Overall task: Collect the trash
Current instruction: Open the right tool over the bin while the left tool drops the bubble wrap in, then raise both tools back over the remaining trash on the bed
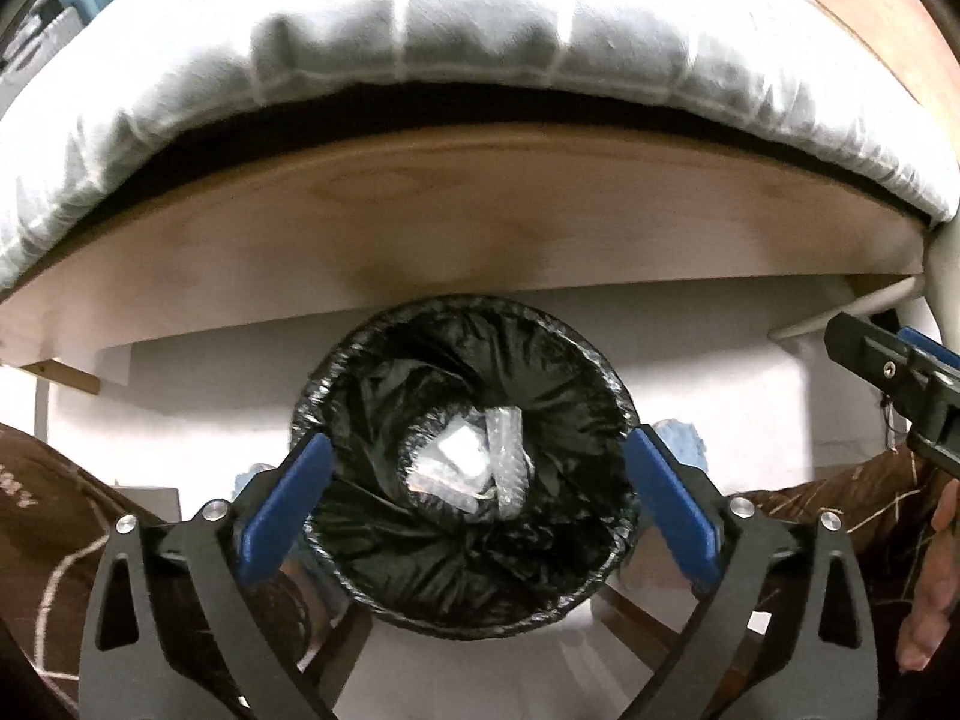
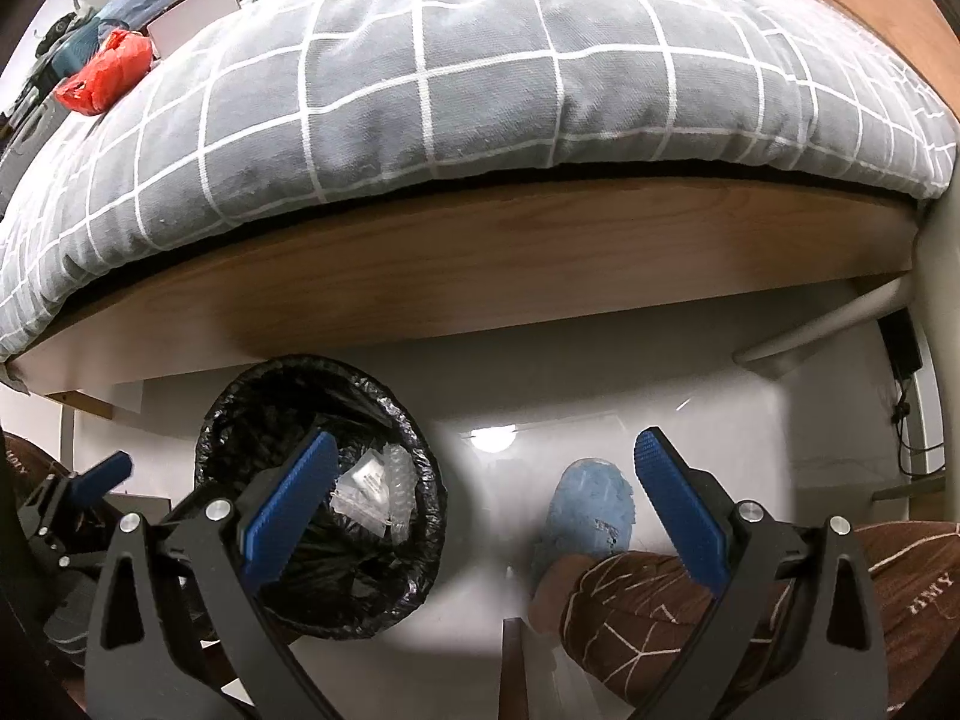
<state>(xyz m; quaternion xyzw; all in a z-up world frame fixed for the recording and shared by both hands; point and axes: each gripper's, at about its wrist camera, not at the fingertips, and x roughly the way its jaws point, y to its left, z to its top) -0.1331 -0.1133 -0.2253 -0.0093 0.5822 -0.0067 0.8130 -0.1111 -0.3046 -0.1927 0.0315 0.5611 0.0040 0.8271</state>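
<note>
Bin base hidden; clear trash inside indistinct; quilt overexposed.

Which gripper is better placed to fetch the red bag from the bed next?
Probably the right. The right gripper is open and empty over bare floor, and its view shows the red bag on the grey quilt. The left gripper, also open, hangs above the bin.
</note>
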